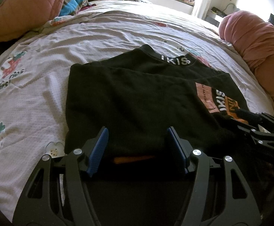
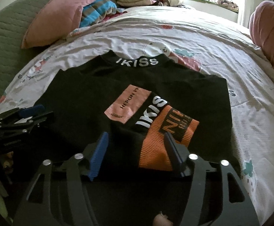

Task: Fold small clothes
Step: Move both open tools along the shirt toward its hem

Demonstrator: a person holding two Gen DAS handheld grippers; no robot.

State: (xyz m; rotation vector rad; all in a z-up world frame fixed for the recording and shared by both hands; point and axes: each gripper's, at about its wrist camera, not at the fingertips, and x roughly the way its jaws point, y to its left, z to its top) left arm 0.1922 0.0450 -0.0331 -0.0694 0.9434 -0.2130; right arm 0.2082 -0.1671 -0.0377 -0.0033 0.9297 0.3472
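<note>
Looking through the left wrist view: black top [image 1: 129, 94] lay spread mid-frame on bedsheet [image 1: 99, 35], collar toward the top, flattened apparently for folding. Left gripper [image 1: 137, 148] sat at lower centre, jaws roughly half open over the near hem, pads apart from the cloth sides, gripping nothing. Right gripper [image 1: 253, 121] showed at right edge by the orange cuff [image 1: 236, 113].

Turning to the right wrist view: sleeve lay folded in across the top's lower centre, cuff [image 2: 155, 150] between the jaws. Right gripper [image 2: 135, 150] stood fairly wide, pads not pressing; seemingly let go. Left gripper [image 2: 30, 111] lay at left edge.
</note>
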